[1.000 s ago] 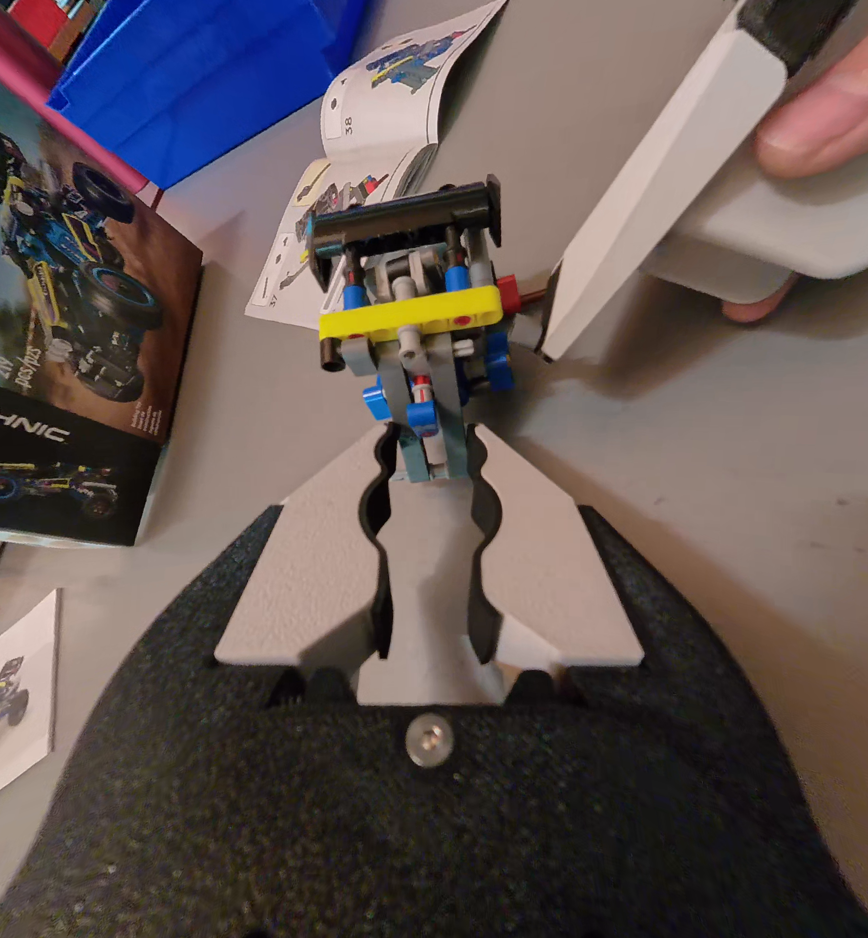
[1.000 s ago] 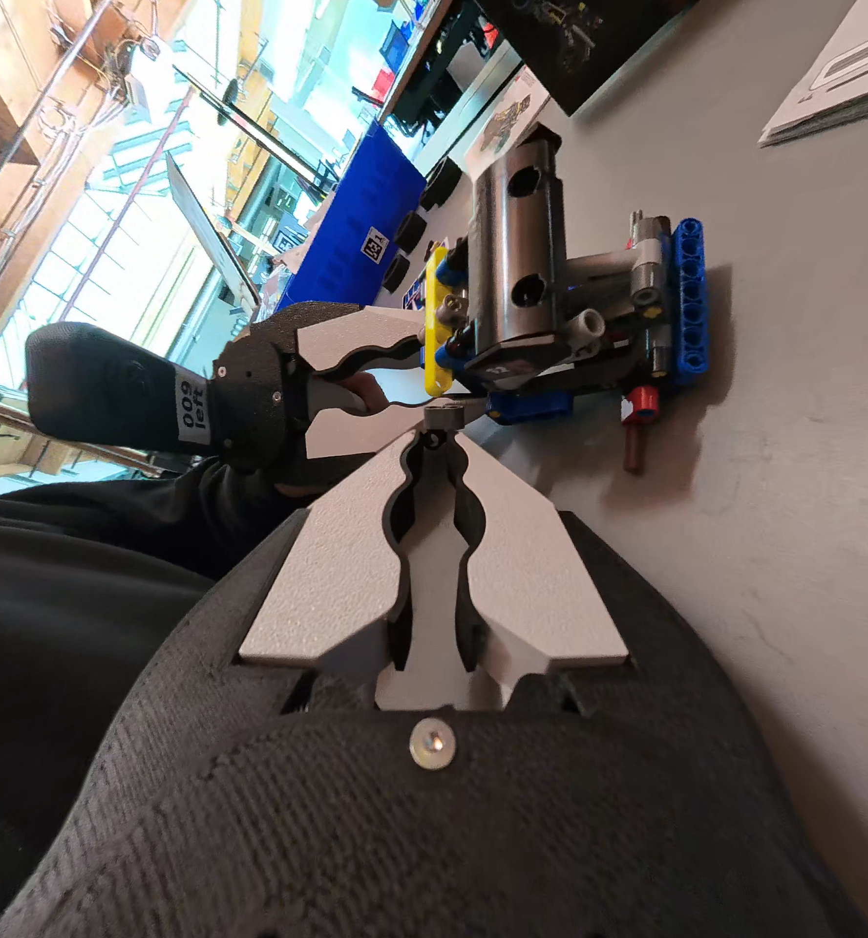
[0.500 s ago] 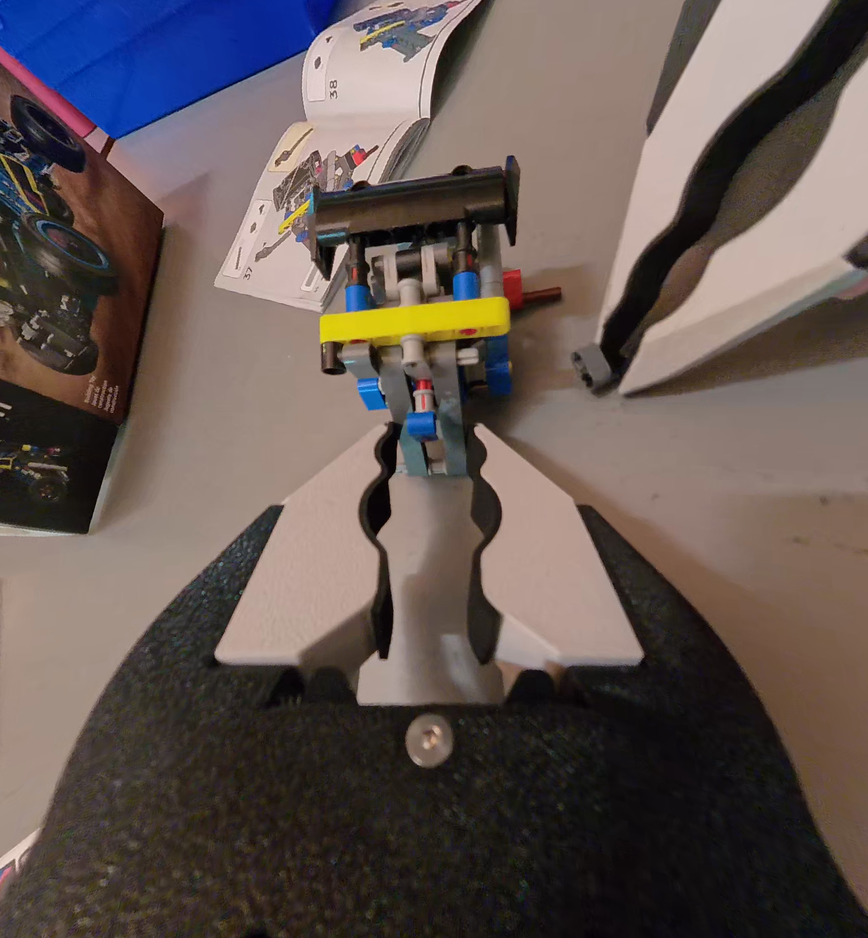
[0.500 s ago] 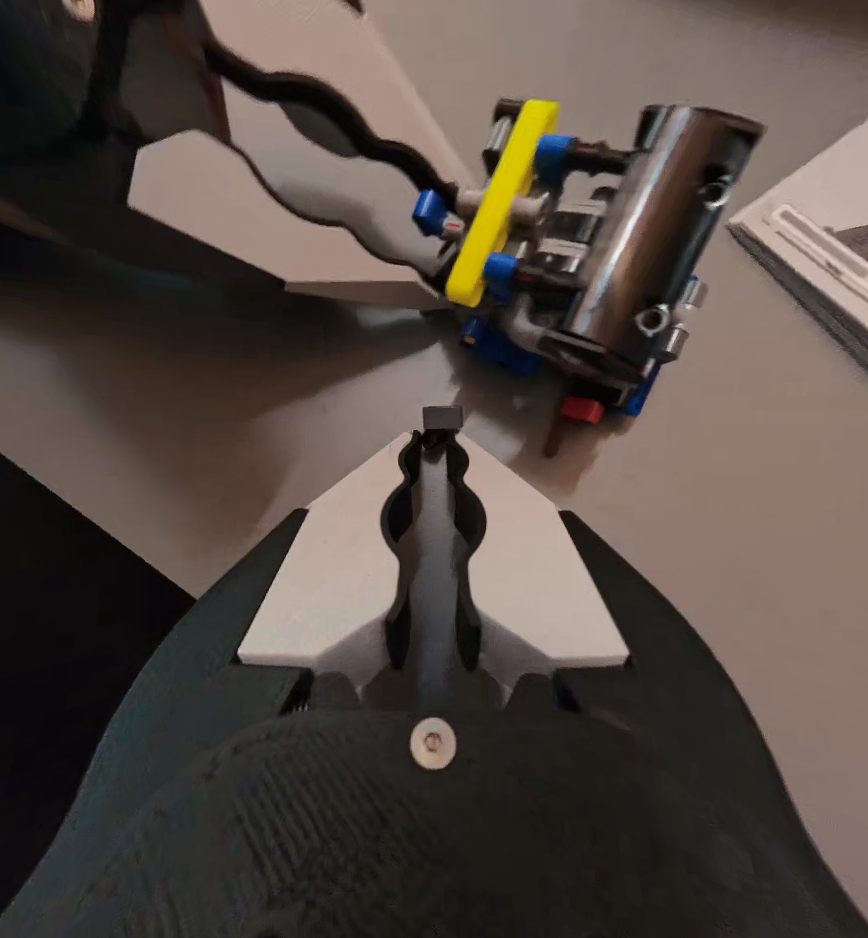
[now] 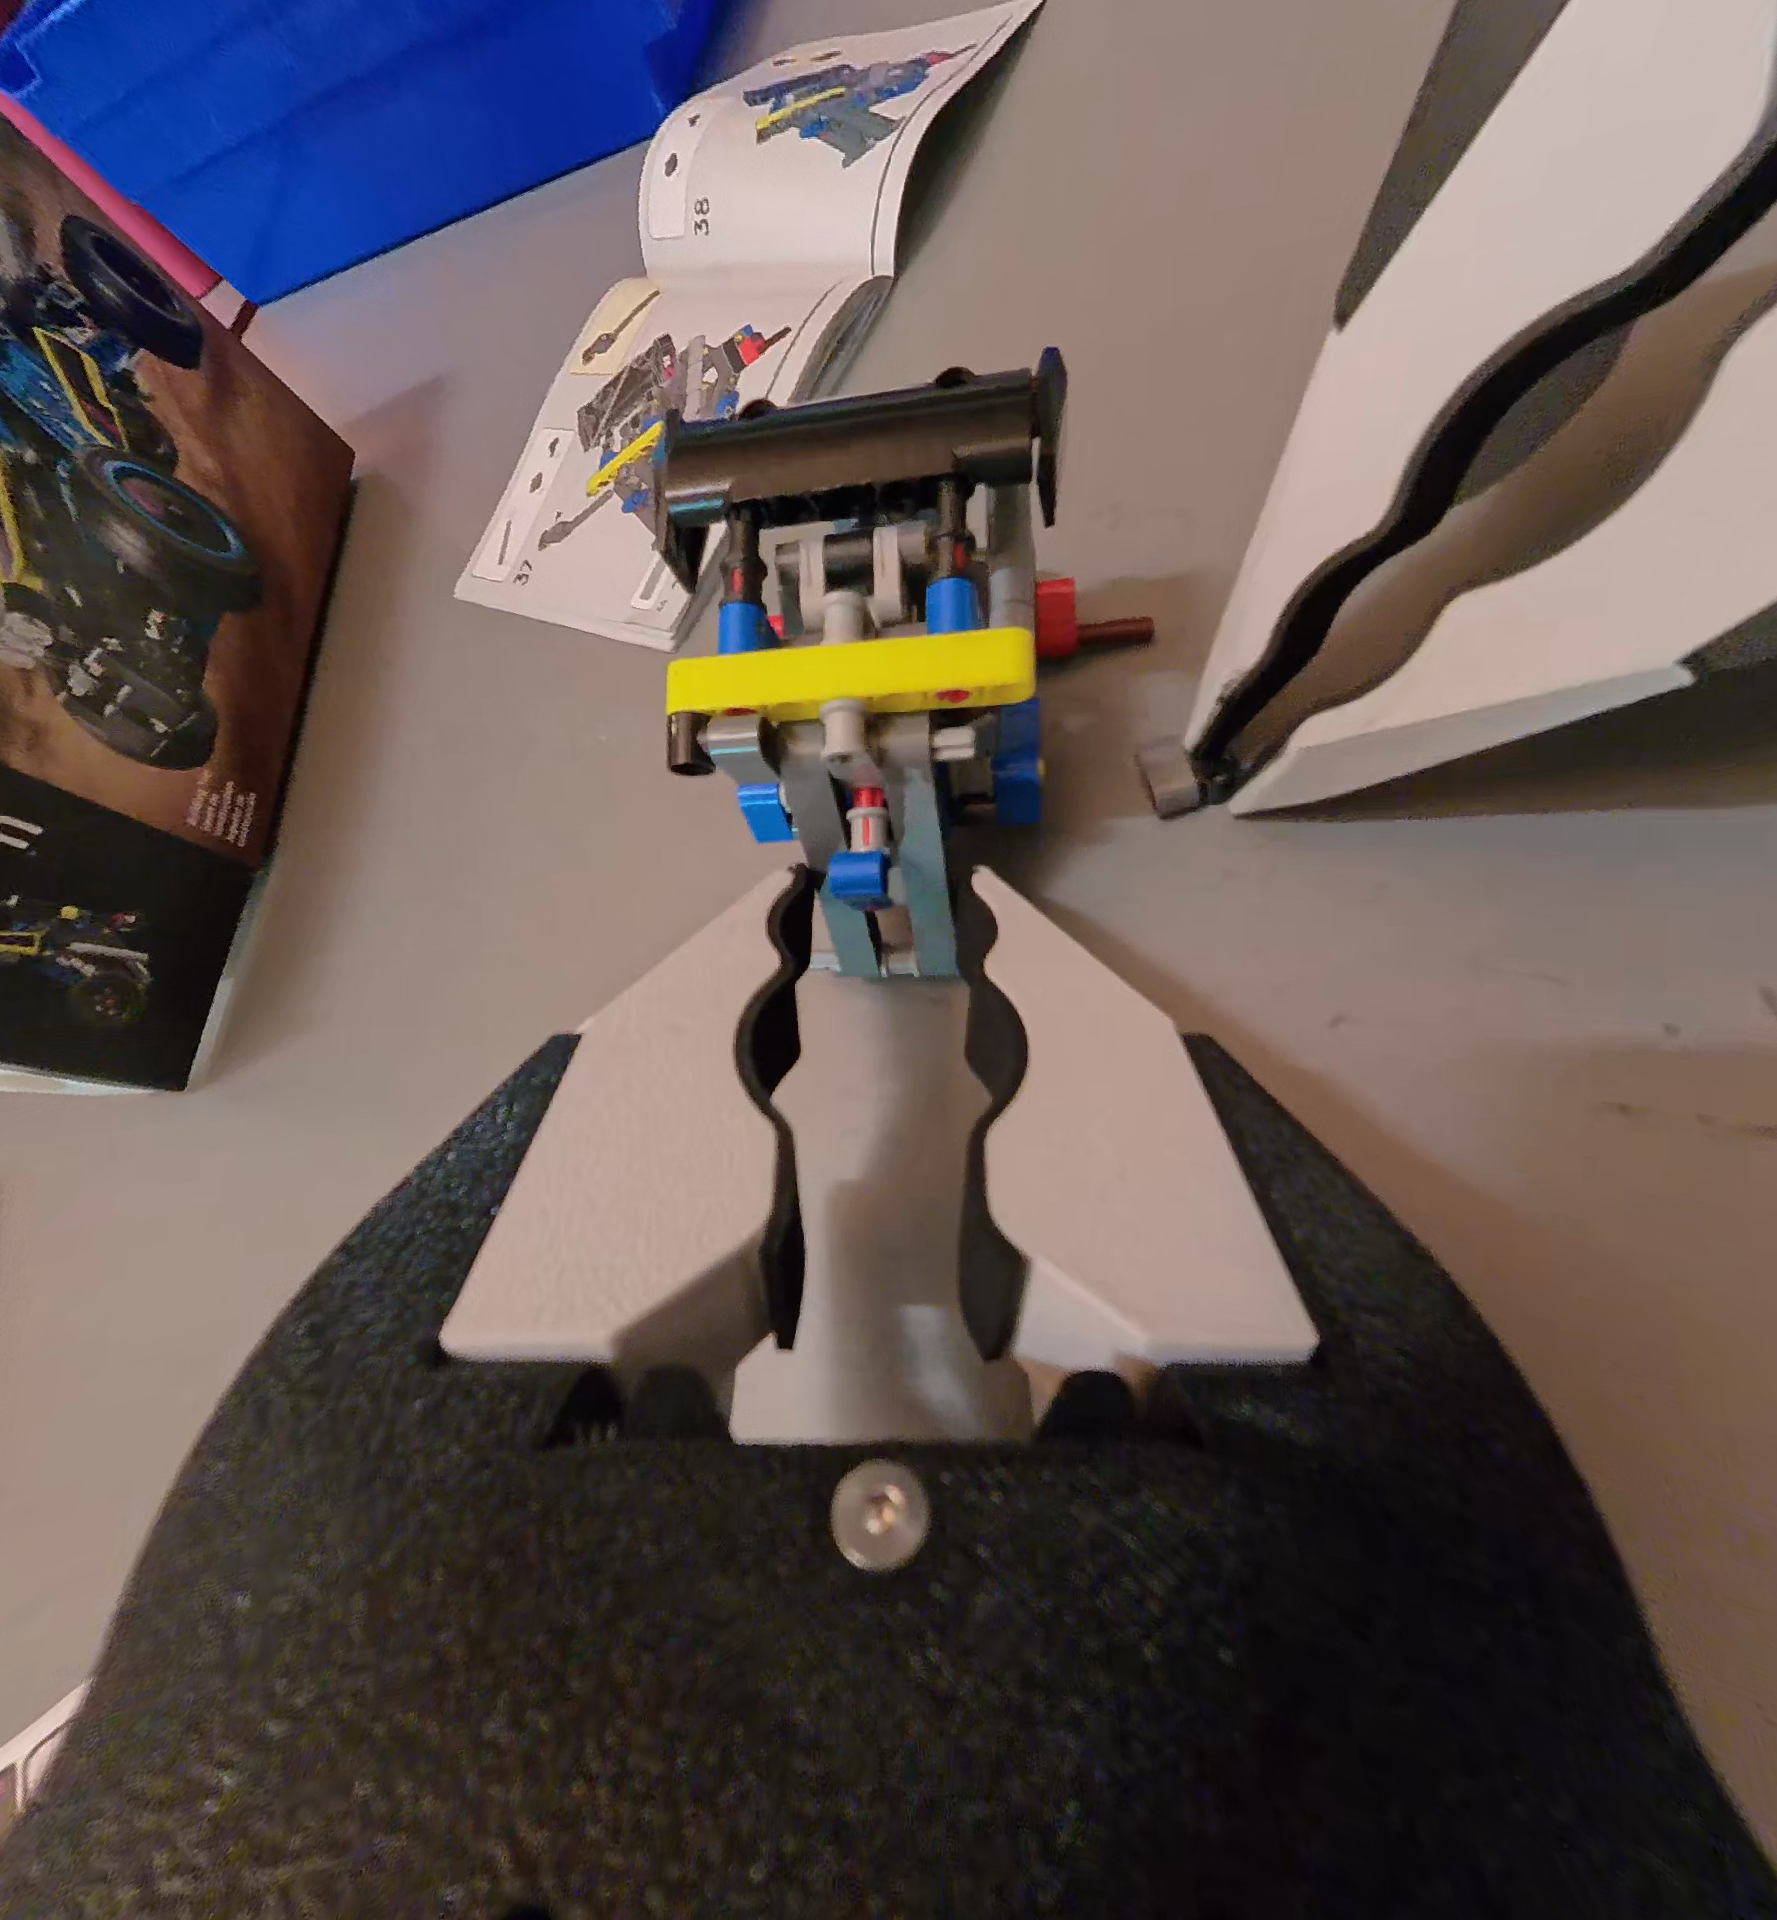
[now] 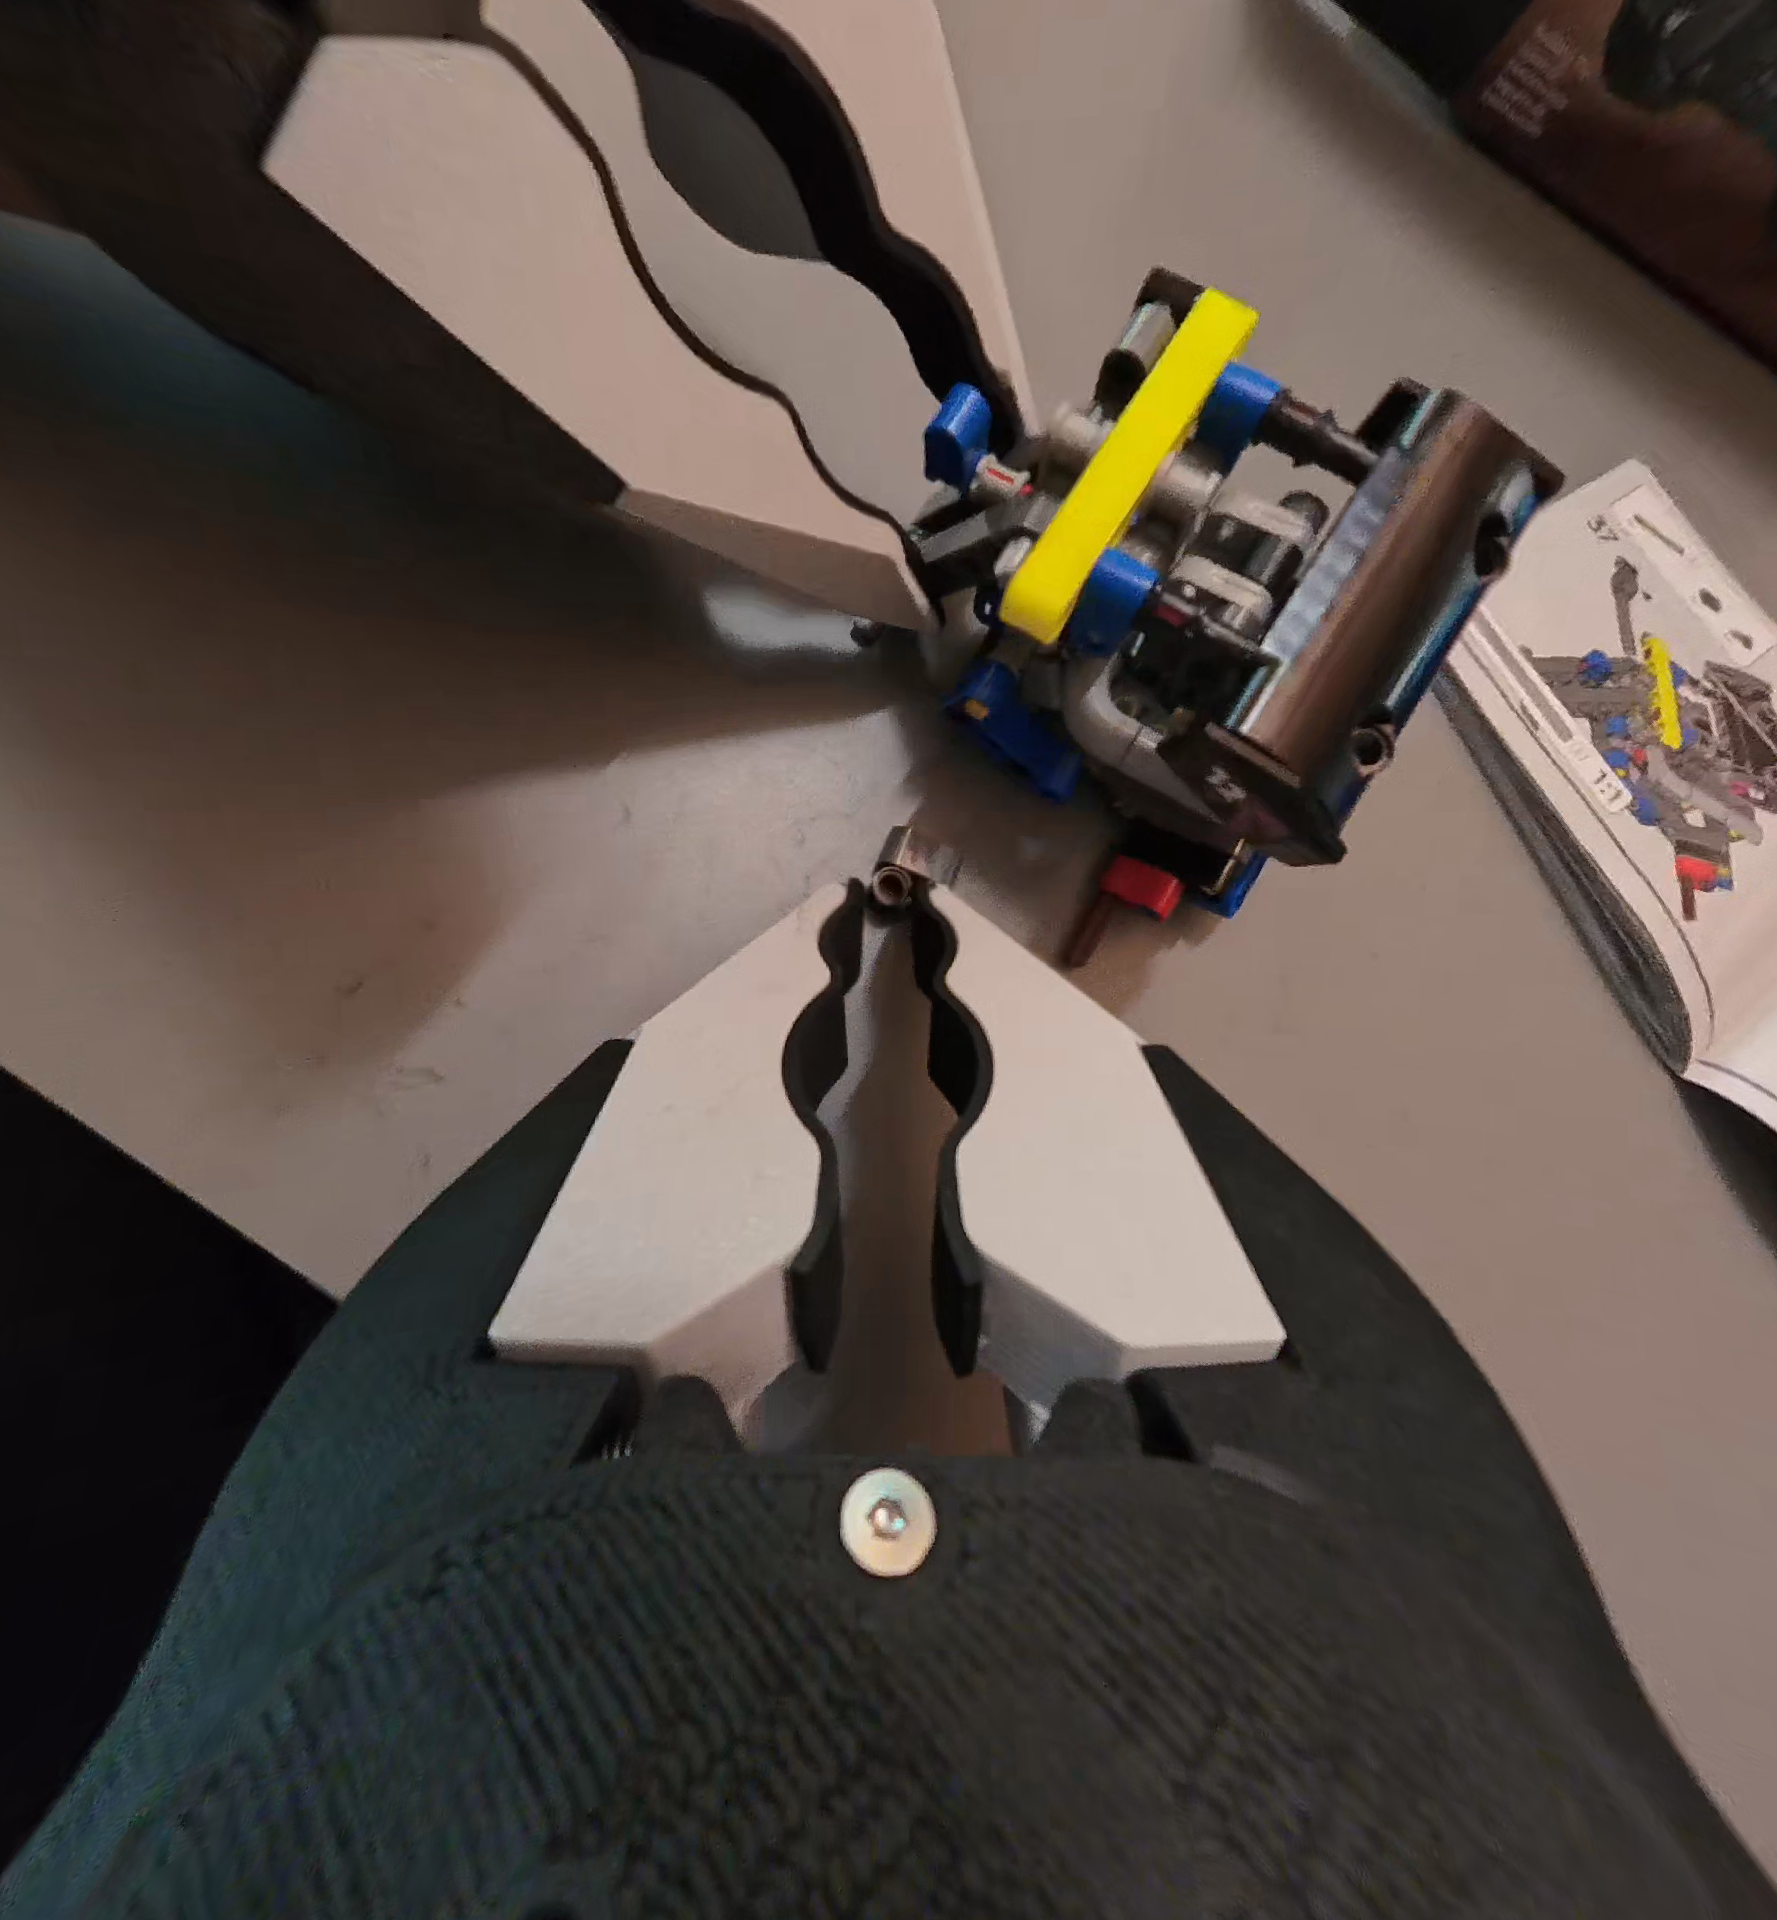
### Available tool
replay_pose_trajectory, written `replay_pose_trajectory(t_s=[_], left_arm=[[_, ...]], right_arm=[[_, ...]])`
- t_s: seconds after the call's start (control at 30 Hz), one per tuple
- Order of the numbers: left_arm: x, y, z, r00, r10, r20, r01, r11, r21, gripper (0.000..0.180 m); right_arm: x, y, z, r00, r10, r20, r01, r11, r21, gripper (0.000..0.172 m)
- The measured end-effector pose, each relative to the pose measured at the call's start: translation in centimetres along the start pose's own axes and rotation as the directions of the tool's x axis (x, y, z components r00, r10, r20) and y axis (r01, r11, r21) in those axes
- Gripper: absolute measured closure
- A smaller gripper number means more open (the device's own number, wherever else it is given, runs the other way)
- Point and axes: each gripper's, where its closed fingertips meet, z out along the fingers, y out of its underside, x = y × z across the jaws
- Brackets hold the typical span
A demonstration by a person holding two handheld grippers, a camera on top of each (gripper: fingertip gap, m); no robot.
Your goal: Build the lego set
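**A:** Counting what's on the grey table (image 5: 1486,1039), biggest first: one blue bin (image 5: 344,125) at the far edge, one printed toy-car box (image 5: 84,623) at left, one open instruction booklet (image 5: 759,260), two loose printed sheets at the near left edge, one brick assembly (image 5: 853,644), one small grey connector piece (image 5: 1170,777). Two grippers.

**B:** Tongs state?

**A:** Left gripper (image 5: 879,914) is clamped on the assembly's two grey beams; both pads press their outer sides. Right gripper (image 6: 899,904) is nearly together, pinching the grey connector piece (image 6: 905,868) at the very tips.

**B:** Where does the assembly sit?

**A:** Mid-table, resting on the surface, far end overlapping the near edge of the booklet. Right gripper comes in from its right side, the connector near the blue corner, apart from it.

**B:** Anything in the way?

**A:** Red bush on a dark brown axle (image 5: 1092,623) sticks out of the assembly's right side, toward the right gripper. Box is well clear at left.

**B:** Assembly look?

**A:** Black rounded panel across the far end, one yellow beam across the middle, blue pins either side, grey frame, blue beam low on the right.
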Motion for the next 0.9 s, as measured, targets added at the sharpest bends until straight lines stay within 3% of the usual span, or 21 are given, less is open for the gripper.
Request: replay_pose_trajectory(t_s=[0.23, 0.37, 0.43, 0.53, 0.6, 0.77, 0.9], left_arm=[[-0.6, -0.2, -1.4, 0.999, 0.019, 0.032, -0.021, 0.998, 0.065, 0.155], [-0.7, -2.7, -4.4, 0.963, 0.229, 0.14, -0.258, 0.933, 0.252, 0.16], [0.9, -3.6, -5.7, 0.937, 0.328, 0.122, -0.35, 0.877, 0.331, 0.159], [3.3, -3.5, -6.3, 0.91, 0.412, 0.049, -0.401, 0.841, 0.364, 0.153], [3.8, -3.5, -6.4, 0.918, 0.395, 0.035, -0.378, 0.846, 0.376, 0.154], [4.4, -4.1, -6.0, 0.957, 0.284, -0.061, -0.243, 0.898, 0.367, 0.152], [3.9, -4.6, -6.5, 0.976, 0.2, -0.086, -0.151, 0.907, 0.393, 0.166]], right_arm=[[0.0, -0.3, 0.3, 0.996, 0.083, 0.042, -0.085, 0.994, 0.068, 0.167], [-0.3, -1.1, -1.0, 0.964, 0.211, 0.163, -0.235, 0.962, 0.142, 0.167], [-1.3, -3.1, -2.8, 0.884, 0.298, 0.36, -0.402, 0.878, 0.26, 0.167], [-1.4, -5.6, -5.8, 0.692, 0.363, 0.624, -0.661, 0.666, 0.345, 0.168], [-1.4, -5.6, -6.2, 0.628, 0.383, 0.677, -0.729, 0.596, 0.339, 0.168], [-2.1, -6.7, -6.2, 0.55, 0.387, 0.74, -0.792, 0.524, 0.314, 0.167], [-3.0, -7.5, -6.2, 0.513, 0.352, 0.783, -0.802, 0.52, 0.292, 0.167]])
